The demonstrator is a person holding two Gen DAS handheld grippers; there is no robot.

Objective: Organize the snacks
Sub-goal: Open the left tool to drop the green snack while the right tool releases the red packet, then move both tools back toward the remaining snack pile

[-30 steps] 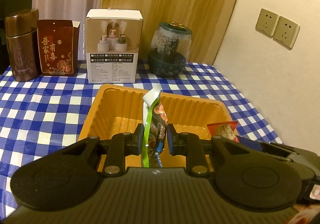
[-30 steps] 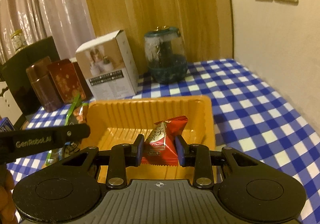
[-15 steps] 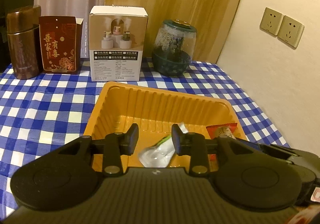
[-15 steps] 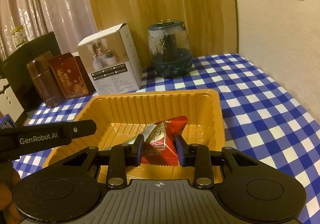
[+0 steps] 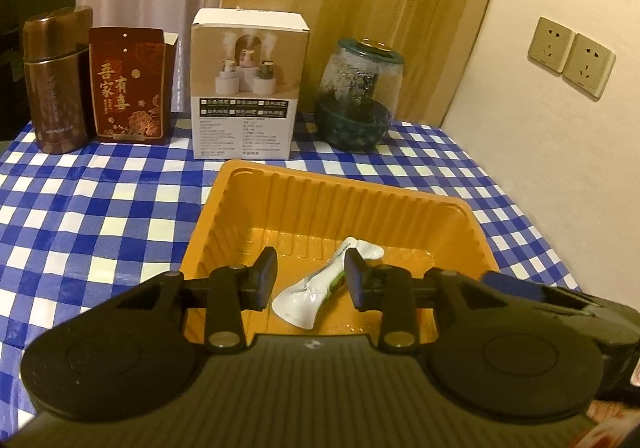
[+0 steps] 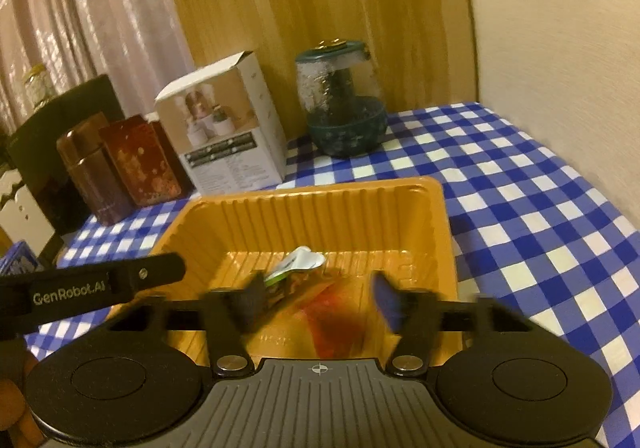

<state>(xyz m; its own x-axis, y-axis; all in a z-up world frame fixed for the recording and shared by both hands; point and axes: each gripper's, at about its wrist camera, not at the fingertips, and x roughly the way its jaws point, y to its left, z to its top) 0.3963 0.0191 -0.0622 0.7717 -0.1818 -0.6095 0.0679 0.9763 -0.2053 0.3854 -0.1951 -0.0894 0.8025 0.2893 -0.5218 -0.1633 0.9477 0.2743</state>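
Note:
An orange plastic tray (image 5: 320, 200) sits on the blue checked cloth. A white and green snack packet (image 5: 316, 292) lies loose on its floor, just below my left gripper (image 5: 311, 278), which stands open and holds nothing. In the right wrist view the same packet (image 6: 298, 262) rests mid-tray (image 6: 360, 208). My right gripper (image 6: 316, 304) is blurred, and its jaws are opening. A red snack packet (image 6: 332, 322) lies between them over the tray floor, and neither pad touches it. The left gripper's arm (image 6: 100, 284) reaches in from the left.
Along the back of the table stand a brown canister (image 5: 54, 80), a red carton (image 5: 128, 84), a white product box (image 5: 248, 88) and a glass jar with a green lid (image 5: 360, 92). The wall with sockets (image 5: 572, 56) borders the table on the right.
The left gripper opened and the green packet dropped flat into the tray. The right gripper's jaws have just spread and let go of the red packet.

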